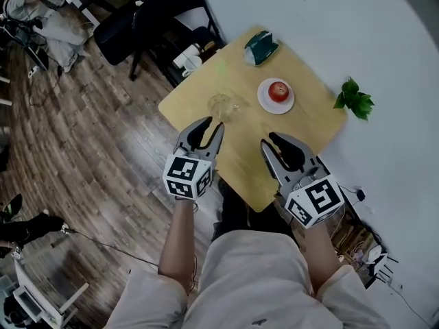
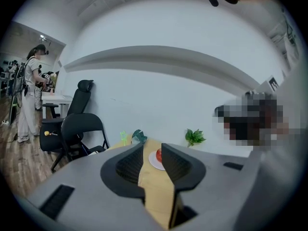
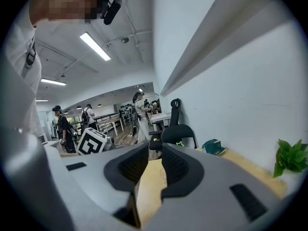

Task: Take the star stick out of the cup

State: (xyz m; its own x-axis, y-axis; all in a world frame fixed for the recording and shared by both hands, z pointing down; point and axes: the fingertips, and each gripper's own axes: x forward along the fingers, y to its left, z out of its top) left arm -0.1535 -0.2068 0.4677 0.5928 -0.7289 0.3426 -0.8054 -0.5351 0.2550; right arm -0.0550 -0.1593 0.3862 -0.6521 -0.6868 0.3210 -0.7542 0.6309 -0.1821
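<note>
A clear glass cup stands near the left side of the small wooden table. The thin green star stick rises out of it, and its star end looks faint from above. That star also shows in the left gripper view and in the right gripper view. My left gripper hovers just short of the cup, its jaws a narrow gap apart and empty. My right gripper hangs over the table's near right part, also slightly open and empty.
A white plate holding a red apple sits right of the cup. A dark green box lies at the far corner. A leafy plant is by the wall. Black chairs stand beyond the table.
</note>
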